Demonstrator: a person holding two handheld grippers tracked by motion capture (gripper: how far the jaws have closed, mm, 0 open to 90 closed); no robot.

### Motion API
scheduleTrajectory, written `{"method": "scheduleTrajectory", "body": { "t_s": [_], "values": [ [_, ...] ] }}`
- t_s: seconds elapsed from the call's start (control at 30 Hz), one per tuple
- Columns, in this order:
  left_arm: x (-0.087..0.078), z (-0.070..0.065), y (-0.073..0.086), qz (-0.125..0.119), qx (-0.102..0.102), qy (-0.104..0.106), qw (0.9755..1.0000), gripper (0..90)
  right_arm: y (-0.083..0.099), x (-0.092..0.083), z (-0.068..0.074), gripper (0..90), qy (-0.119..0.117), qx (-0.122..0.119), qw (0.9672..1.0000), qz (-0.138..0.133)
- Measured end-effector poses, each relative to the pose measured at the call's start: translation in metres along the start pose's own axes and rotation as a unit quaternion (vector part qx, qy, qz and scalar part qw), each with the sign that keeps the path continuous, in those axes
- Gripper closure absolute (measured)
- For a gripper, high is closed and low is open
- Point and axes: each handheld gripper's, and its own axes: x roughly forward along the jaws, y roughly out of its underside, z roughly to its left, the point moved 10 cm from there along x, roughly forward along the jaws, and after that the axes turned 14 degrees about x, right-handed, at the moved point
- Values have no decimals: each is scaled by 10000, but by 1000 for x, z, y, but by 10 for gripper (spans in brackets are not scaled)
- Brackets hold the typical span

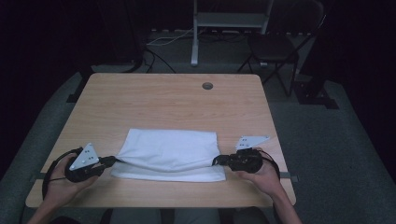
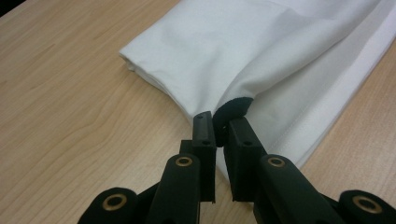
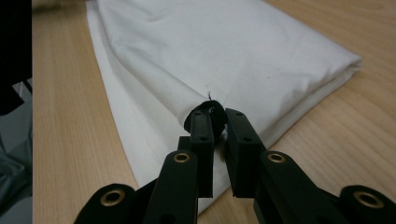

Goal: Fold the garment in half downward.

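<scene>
Both my hands enter from the near edge of the wooden surface (image 1: 173,91). My left gripper (image 1: 112,161) is clamped on the near-left corner of a folded white cloth (image 1: 170,151), and my right gripper (image 1: 218,161) is clamped on its near-right corner. Each pinched corner of the upper layer is lifted slightly, while the lower layers lie flat. From the left gripper view, the fabric bunches darkly between my closed jaws. The cloth lies centred toward the near side; a round cable hole (image 1: 207,86) sits far behind it.
</scene>
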Motion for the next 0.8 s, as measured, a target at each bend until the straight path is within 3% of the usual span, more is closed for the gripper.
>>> {"method": "scheduleTrajectory", "body": {
  "t_s": [0.37, 0.57, 0.67, 0.8],
  "values": [
    [5, -11, 9, 62, -50, 172, 9998, 815, 15, 0, 2, 801, -68, -247, 9989, 385],
    [5, -16, 12, 61, -62, 284, 9996, 785, 23, -2, 5, 739, -131, -436, 9966, 683],
    [2, -14, 12, 9, -117, 303, 9995, 736, 28, -6, 7, 680, -242, -540, 9947, 845],
    [-8, -2, 12, -164, -314, 231, 9991, 696, 23, -15, 11, 647, -443, -555, 9948, 729]
  ]
}}
